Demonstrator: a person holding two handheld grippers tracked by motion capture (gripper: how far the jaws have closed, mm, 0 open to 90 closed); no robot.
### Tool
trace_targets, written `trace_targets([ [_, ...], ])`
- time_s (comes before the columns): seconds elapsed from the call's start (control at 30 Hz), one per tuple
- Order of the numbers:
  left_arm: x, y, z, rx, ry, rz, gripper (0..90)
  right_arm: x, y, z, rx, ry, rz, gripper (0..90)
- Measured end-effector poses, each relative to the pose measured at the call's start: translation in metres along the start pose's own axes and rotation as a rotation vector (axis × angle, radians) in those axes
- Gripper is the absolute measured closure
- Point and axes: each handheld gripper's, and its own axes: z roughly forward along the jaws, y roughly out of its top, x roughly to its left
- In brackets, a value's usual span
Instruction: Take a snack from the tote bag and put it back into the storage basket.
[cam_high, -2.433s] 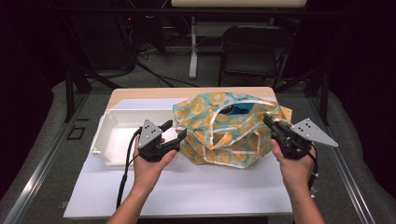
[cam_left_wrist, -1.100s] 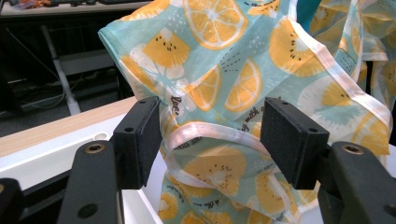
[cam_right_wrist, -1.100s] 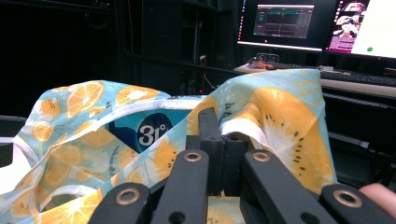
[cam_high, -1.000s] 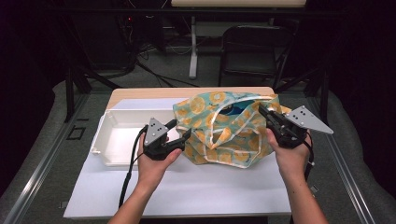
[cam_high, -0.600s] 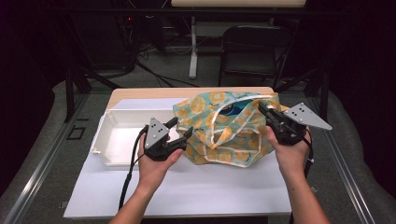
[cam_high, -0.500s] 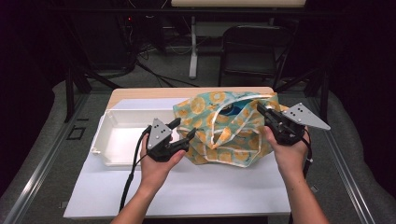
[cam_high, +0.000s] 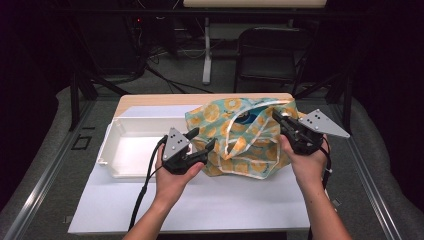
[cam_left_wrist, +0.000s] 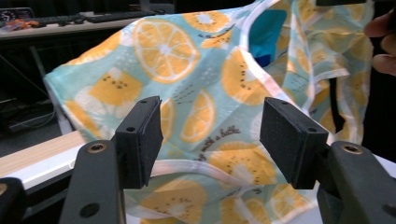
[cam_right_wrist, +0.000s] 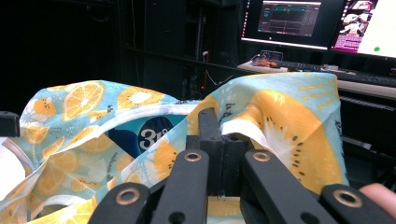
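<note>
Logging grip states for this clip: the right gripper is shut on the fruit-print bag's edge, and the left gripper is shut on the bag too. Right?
Not quite. The left gripper is open: the left gripper view shows its jaws spread wide, with the fruit-print bag in front of them. The right gripper is indeed shut on the bag's edge.

You have one fruit-print bag (cam_high: 240, 137), one white bin (cam_high: 131, 146), two grippers, left (cam_high: 200, 142) and right (cam_high: 279, 117), and one chair (cam_high: 267, 55)
</note>
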Motion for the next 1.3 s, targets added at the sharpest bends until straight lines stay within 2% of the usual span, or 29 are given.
trace_targets([
  [0.1, -0.010, -0.004, 0.004, 0.001, -0.026, 0.008, 35.6, 0.001, 0.002, 0.001, -0.001, 0.004, 0.009, 90.0],
  [0.2, -0.017, -0.006, 0.007, 0.006, -0.032, 0.018, 27.3, 0.002, 0.004, 0.002, -0.004, 0.010, 0.011, 90.0],
  [0.23, -0.025, -0.009, 0.011, 0.020, -0.026, 0.046, 23.8, 0.003, 0.005, 0.003, -0.006, 0.012, 0.007, 90.0],
  [0.3, -0.032, -0.012, 0.016, 0.035, -0.007, 0.078, 18.3, 0.004, 0.006, 0.003, -0.012, 0.015, 0.006, 90.0],
  [0.43, -0.035, -0.016, 0.028, 0.087, 0.021, 0.100, 17.1, 0.003, 0.006, 0.003, -0.015, 0.021, 0.012, 90.0],
  [0.5, -0.033, -0.017, 0.029, 0.094, 0.043, 0.112, 27.5, 0.003, 0.005, 0.002, -0.016, 0.023, 0.011, 90.0],
  [0.53, -0.032, -0.016, 0.029, 0.091, 0.061, 0.120, 36.1, 0.003, 0.005, 0.002, -0.016, 0.020, 0.011, 90.0],
  [0.6, -0.028, -0.013, 0.028, 0.095, 0.067, 0.135, 55.2, 0.001, 0.006, 0.000, -0.011, 0.020, 0.010, 90.0],
  [0.67, -0.024, -0.010, 0.027, 0.098, 0.056, 0.140, 73.1, -0.001, 0.006, -0.001, -0.015, 0.019, 0.003, 90.0],
  [0.73, -0.021, -0.006, 0.026, 0.100, 0.046, 0.139, 84.7, -0.001, 0.006, -0.002, -0.011, 0.016, 0.006, 90.0],
  [0.87, -0.012, 0.002, 0.022, 0.080, 0.002, 0.098, 89.6, -0.001, 0.007, -0.001, -0.015, 0.018, -0.004, 90.0],
  [1.0, 0.001, 0.015, 0.015, 0.051, 0.016, 0.064, 90.0, -0.001, 0.009, 0.000, -0.015, 0.017, -0.003, 90.0],
  [1.07, 0.008, 0.022, 0.014, 0.039, 0.030, 0.060, 90.0, -0.001, 0.011, 0.001, -0.013, 0.017, -0.013, 90.0],
  [1.3, 0.036, 0.051, 0.024, 0.019, 0.071, 0.055, 90.0, -0.001, 0.022, 0.010, -0.009, 0.022, -0.042, 90.0],
])
